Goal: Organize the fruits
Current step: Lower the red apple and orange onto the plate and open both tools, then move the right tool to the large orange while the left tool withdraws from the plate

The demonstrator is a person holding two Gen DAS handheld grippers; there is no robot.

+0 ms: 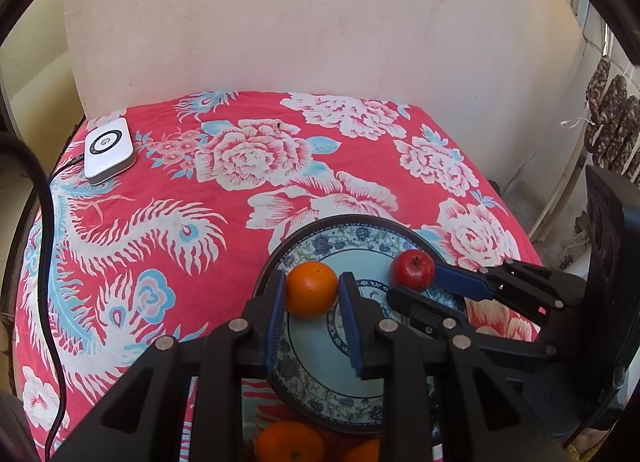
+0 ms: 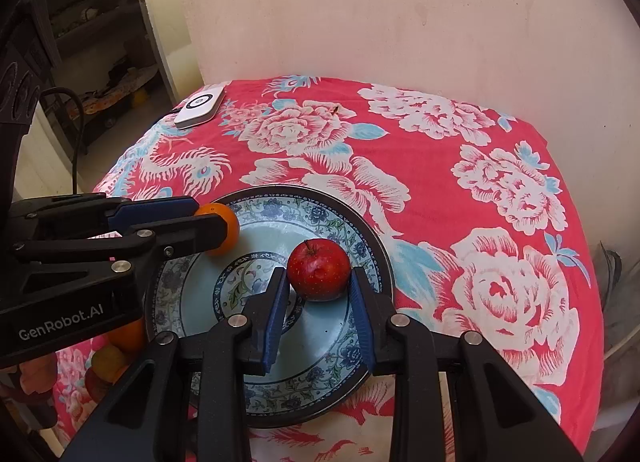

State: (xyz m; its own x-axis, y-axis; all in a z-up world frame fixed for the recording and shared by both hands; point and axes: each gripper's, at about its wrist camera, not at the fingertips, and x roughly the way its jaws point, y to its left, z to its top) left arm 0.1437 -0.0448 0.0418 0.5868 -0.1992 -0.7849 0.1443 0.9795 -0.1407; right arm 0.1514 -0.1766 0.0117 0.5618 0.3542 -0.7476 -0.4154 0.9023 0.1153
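Your left gripper clamps the orange at the plate's left edge, and your right gripper clamps the apple nearer its middle. Both fruits look low over the plate. Let each touch down fully, then open the jaws slowly so neither rolls off.

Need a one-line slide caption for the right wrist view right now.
Right gripper clamps a red apple over the patterned plate, while the left gripper holds an orange alongside.
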